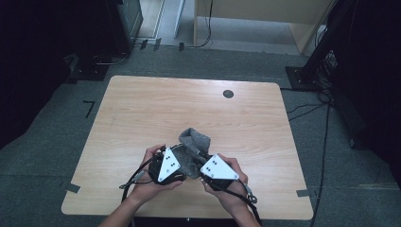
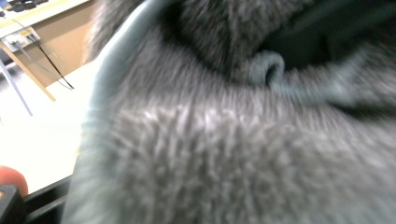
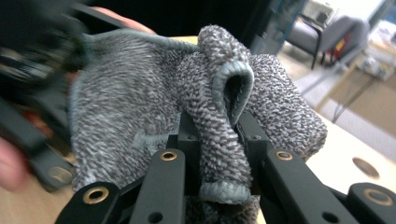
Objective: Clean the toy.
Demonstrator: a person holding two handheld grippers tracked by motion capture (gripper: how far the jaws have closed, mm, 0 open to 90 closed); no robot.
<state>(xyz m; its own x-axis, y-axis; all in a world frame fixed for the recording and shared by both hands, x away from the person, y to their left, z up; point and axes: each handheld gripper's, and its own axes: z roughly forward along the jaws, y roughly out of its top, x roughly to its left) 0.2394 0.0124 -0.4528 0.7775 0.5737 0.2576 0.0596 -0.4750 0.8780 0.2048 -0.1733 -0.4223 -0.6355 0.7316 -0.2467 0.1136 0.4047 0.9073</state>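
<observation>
A grey knitted cloth [image 1: 195,140] is bunched up near the front middle of the wooden table [image 1: 142,109], partly lifted between both hands. My left gripper [image 1: 181,164] meets its left edge, with the fabric [image 2: 224,154] pressed close and blurred against that camera; its jaws are hidden behind it. My right gripper [image 1: 201,164] comes in from the right. In the right gripper view the right gripper [image 3: 218,137] is shut on a rolled fold of the cloth [image 3: 219,154], while the rest drapes to the left toward the other, blurred gripper [image 3: 32,79].
A small black round grommet [image 1: 228,93] sits in the table's far right part, seen also as the grommet [image 3: 365,167]. Dark equipment stands [image 1: 326,52] and cables flank the table. A grey chair [image 3: 322,28] stands in the background.
</observation>
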